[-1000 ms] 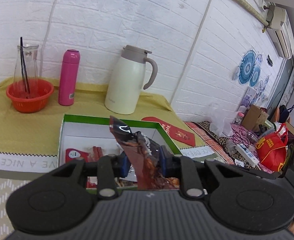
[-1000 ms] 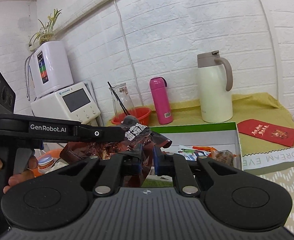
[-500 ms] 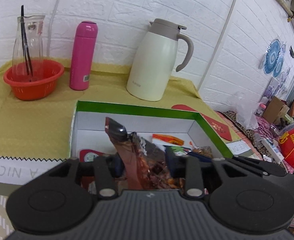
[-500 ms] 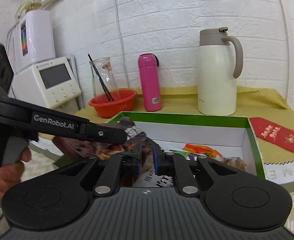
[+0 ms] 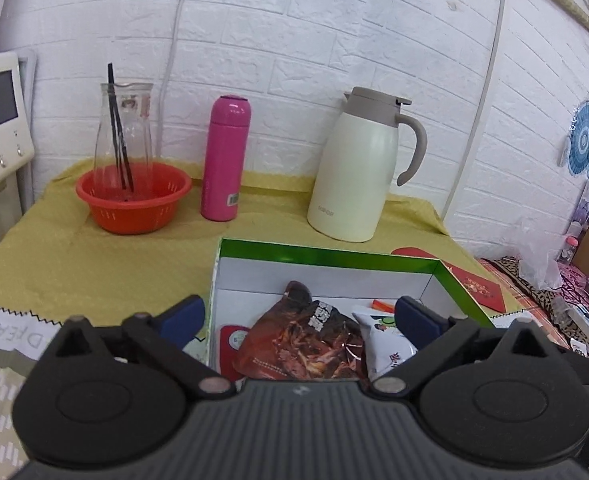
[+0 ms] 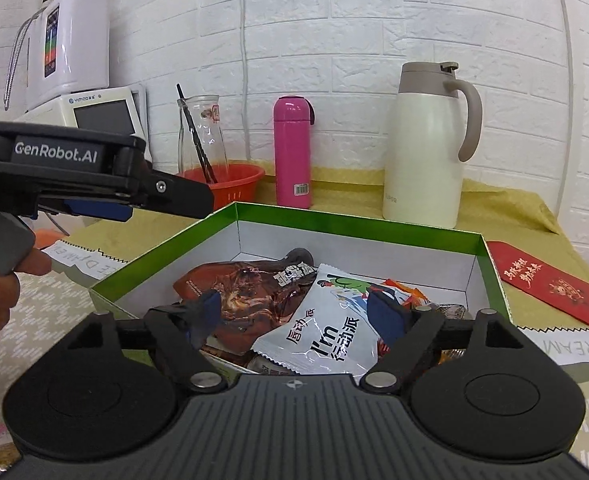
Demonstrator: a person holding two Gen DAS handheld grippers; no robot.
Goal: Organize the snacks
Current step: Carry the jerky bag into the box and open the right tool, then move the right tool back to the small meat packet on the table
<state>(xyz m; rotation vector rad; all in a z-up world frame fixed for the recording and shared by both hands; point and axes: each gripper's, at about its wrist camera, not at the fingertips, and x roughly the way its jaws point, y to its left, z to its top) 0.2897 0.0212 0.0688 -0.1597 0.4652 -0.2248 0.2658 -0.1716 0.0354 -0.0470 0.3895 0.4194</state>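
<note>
1. The brown snack packet (image 6: 250, 296) lies in the green-rimmed box (image 6: 358, 222) on the bench, against a white packet (image 6: 326, 328).
2. Left gripper (image 5: 298, 314) and right gripper (image 6: 292, 316): jaws opening, spread wide, pads touching nothing.
3. The packet looks light, crinkly and slippery; pinch a sealed edge.
4. Readable: "I'm" on the white packet, "GenRobot.AI" on the left gripper; the brown packet's print is probably Chinese.
</note>
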